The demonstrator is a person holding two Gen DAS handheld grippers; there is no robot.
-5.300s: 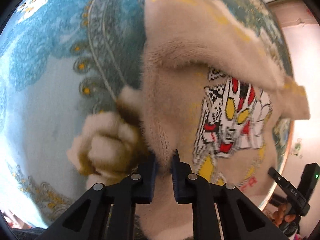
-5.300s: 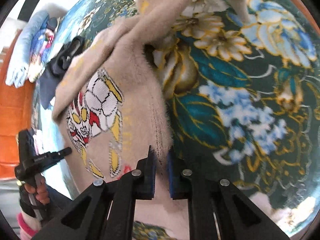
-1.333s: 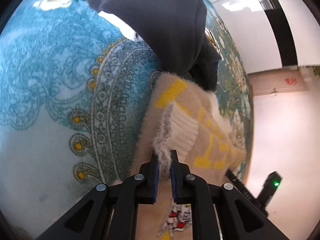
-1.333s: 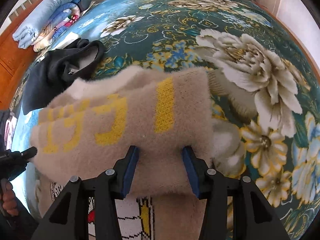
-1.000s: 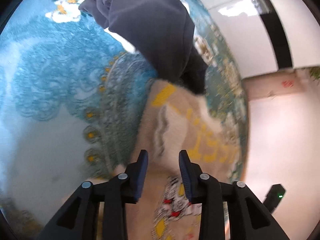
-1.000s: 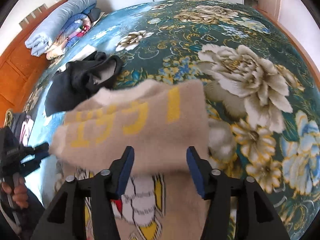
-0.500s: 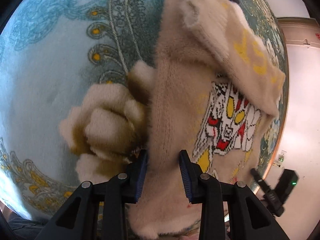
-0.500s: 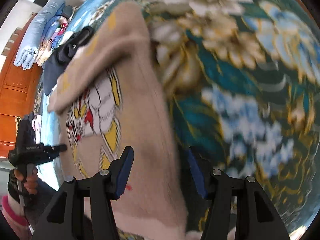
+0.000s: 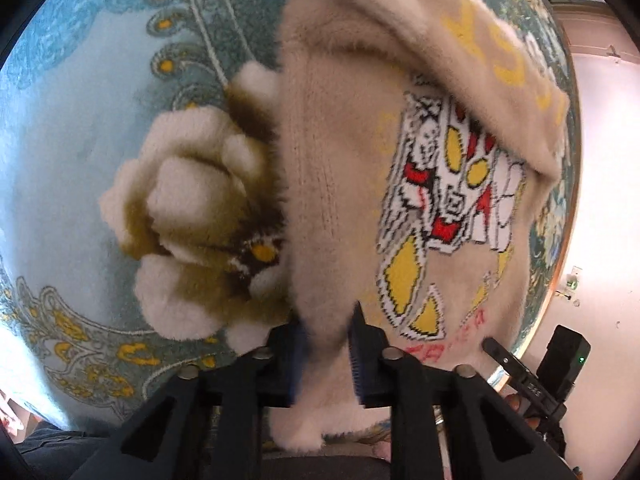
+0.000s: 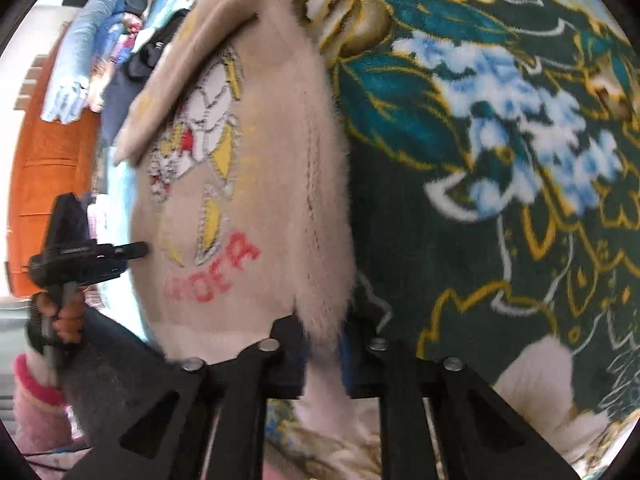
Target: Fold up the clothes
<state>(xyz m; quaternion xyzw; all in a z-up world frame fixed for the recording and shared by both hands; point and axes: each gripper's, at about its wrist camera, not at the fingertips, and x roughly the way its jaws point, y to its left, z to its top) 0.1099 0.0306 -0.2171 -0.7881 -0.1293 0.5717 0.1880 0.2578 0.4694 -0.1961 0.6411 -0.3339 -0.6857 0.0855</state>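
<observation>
Mid-fold: beige sweater [image 9: 340, 208] flat on floral blanket [image 10: 500, 160], near its front edge, top already folded down. Left gripper [image 9: 326, 344] and right gripper [image 10: 324, 348] just clamped onto hem corners. Next, likely: lift together, carry hem up evenly.

Sweater [image 9: 332, 200] hem below frame edge

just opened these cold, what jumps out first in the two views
A fuzzy beige sweater with a red, yellow and white robot graphic fills the middle of both views, one sleeve folded across its top. It lies on a floral blanket, pale blue on one side, dark green on the other. The left gripper and right gripper each pinch a bottom corner.
</observation>
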